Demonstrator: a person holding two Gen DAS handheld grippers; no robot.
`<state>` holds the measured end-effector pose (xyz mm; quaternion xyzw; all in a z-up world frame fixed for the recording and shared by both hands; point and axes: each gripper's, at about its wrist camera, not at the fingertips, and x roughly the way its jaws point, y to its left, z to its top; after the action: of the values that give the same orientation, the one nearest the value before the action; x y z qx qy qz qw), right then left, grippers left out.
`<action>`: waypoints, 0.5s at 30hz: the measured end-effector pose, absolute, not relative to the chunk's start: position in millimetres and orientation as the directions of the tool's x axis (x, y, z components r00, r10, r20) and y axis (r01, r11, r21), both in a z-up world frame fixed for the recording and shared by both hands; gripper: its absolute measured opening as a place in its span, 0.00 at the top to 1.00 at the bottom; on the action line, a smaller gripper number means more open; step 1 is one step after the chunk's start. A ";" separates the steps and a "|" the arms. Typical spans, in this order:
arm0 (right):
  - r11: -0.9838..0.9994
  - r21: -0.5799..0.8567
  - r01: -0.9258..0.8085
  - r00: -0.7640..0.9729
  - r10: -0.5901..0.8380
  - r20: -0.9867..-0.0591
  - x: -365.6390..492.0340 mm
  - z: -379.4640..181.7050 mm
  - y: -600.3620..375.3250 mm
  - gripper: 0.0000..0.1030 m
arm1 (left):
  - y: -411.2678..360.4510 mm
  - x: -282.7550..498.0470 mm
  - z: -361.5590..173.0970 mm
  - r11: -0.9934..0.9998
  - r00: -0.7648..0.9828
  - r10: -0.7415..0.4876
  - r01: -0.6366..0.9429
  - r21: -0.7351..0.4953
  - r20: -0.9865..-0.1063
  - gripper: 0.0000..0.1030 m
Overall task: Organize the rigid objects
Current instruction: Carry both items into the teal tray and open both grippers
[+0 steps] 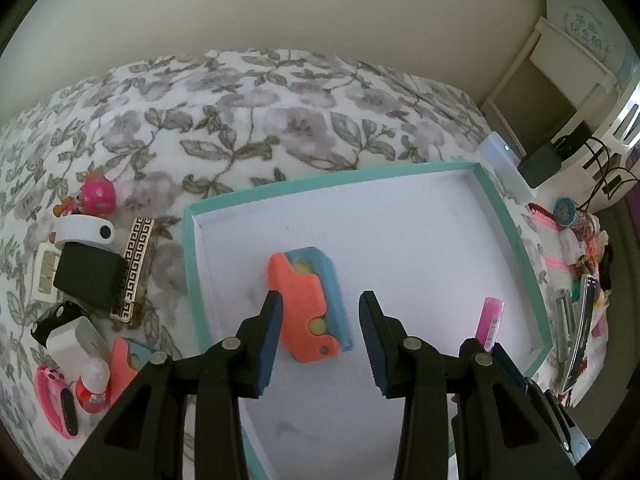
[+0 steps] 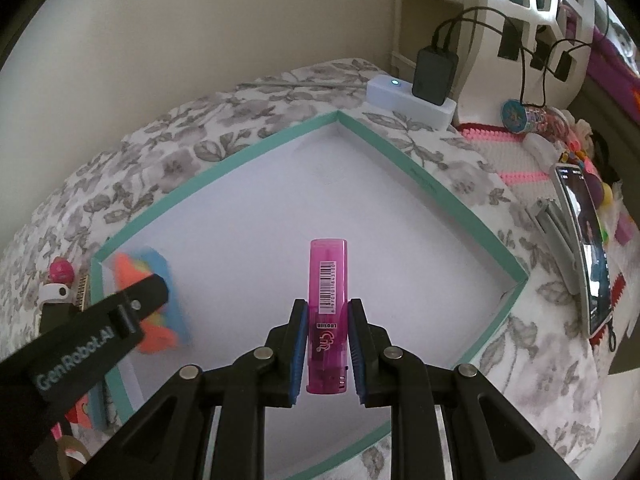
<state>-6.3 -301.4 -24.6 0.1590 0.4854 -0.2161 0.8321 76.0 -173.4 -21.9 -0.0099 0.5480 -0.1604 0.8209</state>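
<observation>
The right tongs (image 2: pixel 323 342) are clamping a pink lighter (image 2: pixel 327 312) above the teal-rimmed box (image 2: pixel 256 148); the left tongs (image 1: pixel 320 330) are gripping the orange-and-blue toy (image 1: pixel 310 304) against the box's white floor.

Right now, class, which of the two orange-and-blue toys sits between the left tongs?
The orange-and-blue toy over the teal box, gripped by the left tongs. The other toy lies outside the box on the floral bedspread.

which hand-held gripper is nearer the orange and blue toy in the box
Left. The left hand-held gripper straddles the orange and blue toy in the box; the right hand-held gripper is off to the side, shut on a pink lighter.
</observation>
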 end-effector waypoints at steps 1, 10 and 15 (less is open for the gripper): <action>0.855 0.054 0.516 0.432 -0.205 -0.879 -6.1 -25.6 -301.7 0.79 | -172.7 76.0 -21.4 0.948 0.349 -0.276 0.253 -0.194 -0.896 0.61; 0.866 0.056 0.497 0.434 -0.192 -0.880 -5.6 -26.7 -299.0 0.79 | -158.6 73.8 -6.4 0.962 0.409 -0.245 0.212 -0.169 -0.879 0.41; 0.882 0.045 0.469 0.432 -0.185 -0.883 -2.7 -28.0 -294.4 0.78 | -148.7 74.2 -1.1 0.971 0.440 -0.220 0.184 -0.153 -0.871 0.36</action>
<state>-2.7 -294.4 -28.0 0.1436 0.4953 -0.1959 0.8340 74.2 -148.7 -1.1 -0.0178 0.5157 -0.1190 0.8482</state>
